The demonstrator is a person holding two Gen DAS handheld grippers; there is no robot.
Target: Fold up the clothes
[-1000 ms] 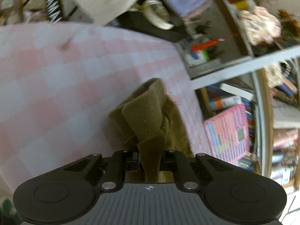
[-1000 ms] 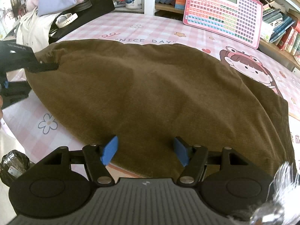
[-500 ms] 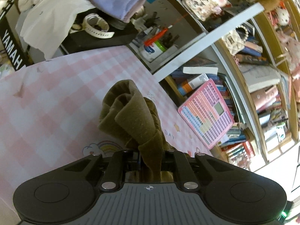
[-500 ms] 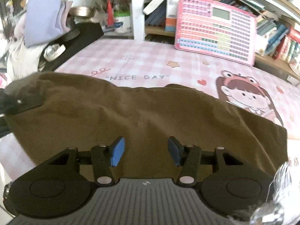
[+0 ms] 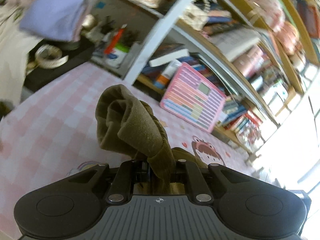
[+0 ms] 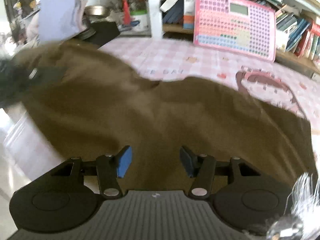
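An olive-brown garment (image 6: 160, 120) lies spread across the pink checked table (image 6: 170, 50). My left gripper (image 5: 160, 170) is shut on a bunched edge of this garment (image 5: 132, 126) and holds it lifted above the table. In the right wrist view the left gripper (image 6: 32, 74) shows blurred at the garment's far left corner. My right gripper (image 6: 156, 162) is open, its blue pads (image 6: 125, 161) over the garment's near edge, not holding it.
A pink keyboard toy (image 6: 234, 24) leans against the bookshelf (image 5: 250, 64) at the table's far edge. A lilac folded cloth (image 6: 58, 16) and a black box (image 6: 104, 32) sit at the back left. The table's left edge drops to the floor (image 6: 12, 140).
My left gripper has lifted the garment's corner and swung toward the bookshelf. The garment's left side has risen and folded inward. My right gripper stays open over the near edge.
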